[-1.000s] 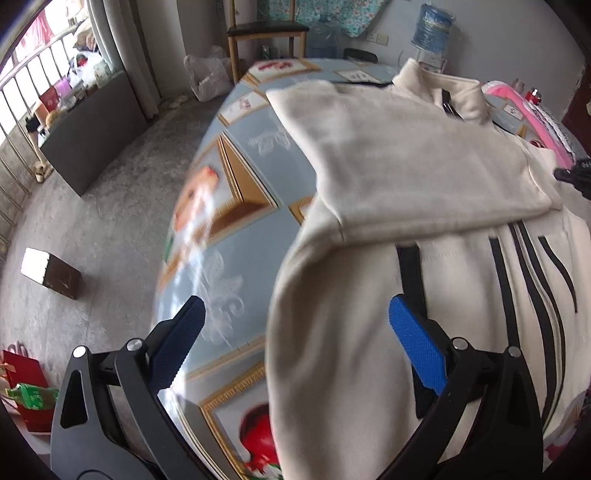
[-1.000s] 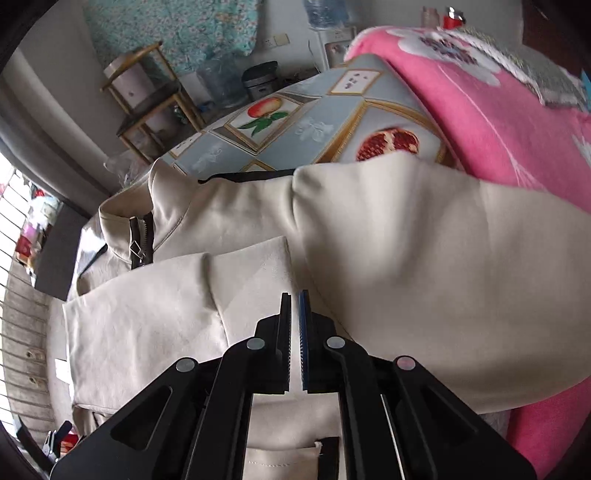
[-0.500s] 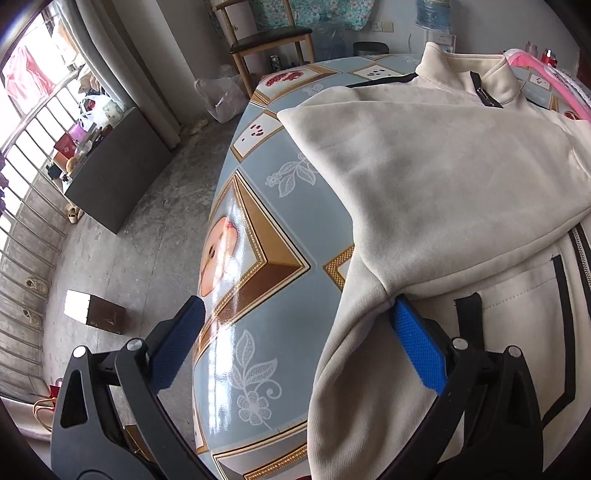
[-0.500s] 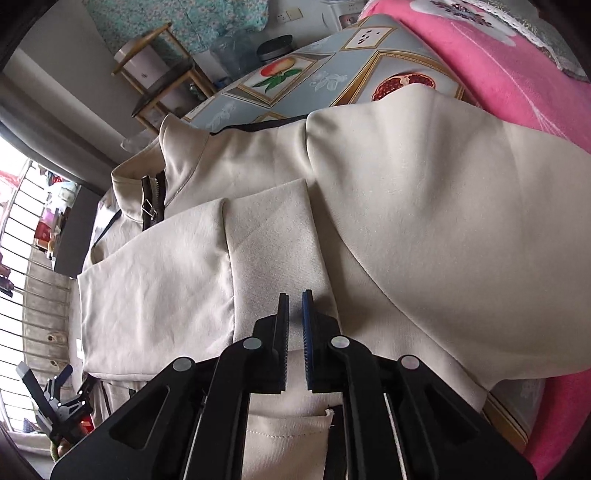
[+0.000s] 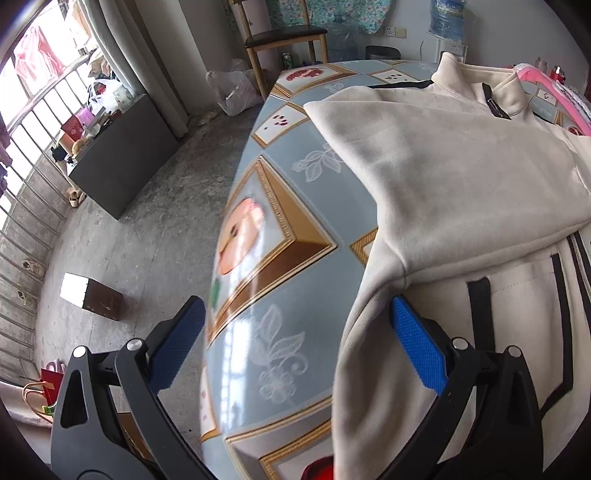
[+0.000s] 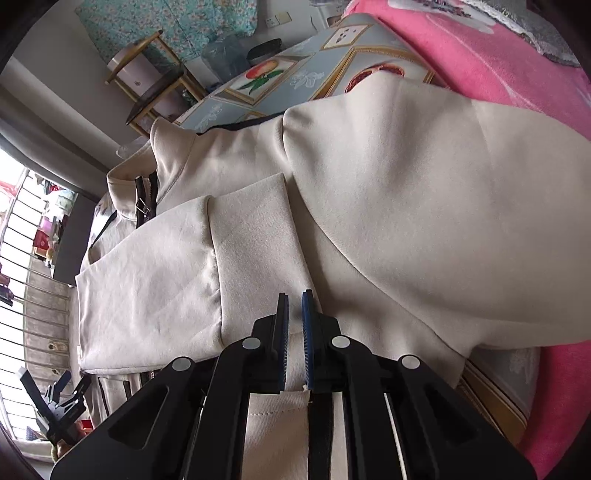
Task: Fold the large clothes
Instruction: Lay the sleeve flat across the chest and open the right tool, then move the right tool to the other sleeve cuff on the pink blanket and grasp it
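1. On the table [image 5: 280, 206], which is covered with a glossy fruit-print cloth, the cream zip jacket [image 5: 461, 177] lies flat. Its collar points to the far end. Both sleeves are folded across the chest, and its left side edge runs along the table's left rim.
2. Handling, judged: the jacket is a large, soft, fleece-like garment. It looks light but bulky. It will drape and sag from any single hold, and the folded layers may slide on the smooth cloth. Lift slowly and keep both holds level.
3. Hold points, judged: take the side edge below the armpit fold, where several layers stack, and the matching point on the other side. Avoid the zipper pull [image 6: 142, 210] and the black trim stripes [image 5: 480, 314].
4. Left gripper [image 5: 295, 339]: the fingers are spread wide with nothing between them. The right blue pad [image 5: 413, 347] rests at the jacket's side, just below the folded left sleeve [image 5: 443, 206].
5. Right gripper [image 6: 295, 325]: the fingers are nearly together, with a narrow gap visible. Whether fabric is pinched there cannot be told. It sits over the jacket front, just below the right sleeve cuff [image 6: 255, 254].
6. Containers: a water-cooler bottle [image 5: 448, 14] stands beyond the table; its contents cannot be read. A pink blanket [image 6: 498, 74] lies beside the jacket.
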### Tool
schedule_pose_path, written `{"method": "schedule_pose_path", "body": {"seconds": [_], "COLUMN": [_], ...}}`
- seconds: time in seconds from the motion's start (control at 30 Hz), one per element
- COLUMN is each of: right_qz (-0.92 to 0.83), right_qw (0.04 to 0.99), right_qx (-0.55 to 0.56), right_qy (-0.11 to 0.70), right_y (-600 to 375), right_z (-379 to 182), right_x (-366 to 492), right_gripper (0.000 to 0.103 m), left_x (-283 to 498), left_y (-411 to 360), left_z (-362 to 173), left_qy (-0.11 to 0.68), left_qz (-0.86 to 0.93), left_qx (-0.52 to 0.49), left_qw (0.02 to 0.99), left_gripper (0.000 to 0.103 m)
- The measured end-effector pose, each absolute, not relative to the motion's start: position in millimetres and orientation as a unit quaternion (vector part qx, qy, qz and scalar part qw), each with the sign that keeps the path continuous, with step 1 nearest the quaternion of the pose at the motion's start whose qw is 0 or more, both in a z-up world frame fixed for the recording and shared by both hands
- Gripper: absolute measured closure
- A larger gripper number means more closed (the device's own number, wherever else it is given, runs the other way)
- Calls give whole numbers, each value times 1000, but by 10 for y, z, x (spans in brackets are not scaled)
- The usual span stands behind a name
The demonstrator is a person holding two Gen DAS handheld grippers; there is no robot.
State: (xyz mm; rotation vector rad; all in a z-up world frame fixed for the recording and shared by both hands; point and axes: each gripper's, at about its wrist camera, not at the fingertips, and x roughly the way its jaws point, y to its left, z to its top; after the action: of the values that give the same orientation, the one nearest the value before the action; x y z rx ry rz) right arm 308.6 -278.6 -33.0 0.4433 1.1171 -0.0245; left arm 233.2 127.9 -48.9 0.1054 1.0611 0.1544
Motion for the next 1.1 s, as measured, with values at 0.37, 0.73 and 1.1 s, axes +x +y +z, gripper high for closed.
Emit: {"method": "schedule_pose_path", "body": {"seconds": [0.37, 0.73, 1.1], "right_qz": [-16, -48, -222], "right_qw": [844, 871, 819], "right_qx": [110, 138, 349], "right_qy": [525, 470, 399], "right_y": [-2427, -2919, -5245], "right_z": [-414, 81, 162], "right_x": [3165, 2561, 1317], "right_gripper": [67, 66, 62], "left_x": [2408, 2975, 3050], "left_y": [1146, 502, 426], "left_z": [-40, -306, -647], "left_qy": [462, 479, 503], "left_qz": [45, 3, 6], "left_qx": [-4, 24, 30], "left_qw": [886, 877, 864], "left_gripper": [6, 6, 6]}}
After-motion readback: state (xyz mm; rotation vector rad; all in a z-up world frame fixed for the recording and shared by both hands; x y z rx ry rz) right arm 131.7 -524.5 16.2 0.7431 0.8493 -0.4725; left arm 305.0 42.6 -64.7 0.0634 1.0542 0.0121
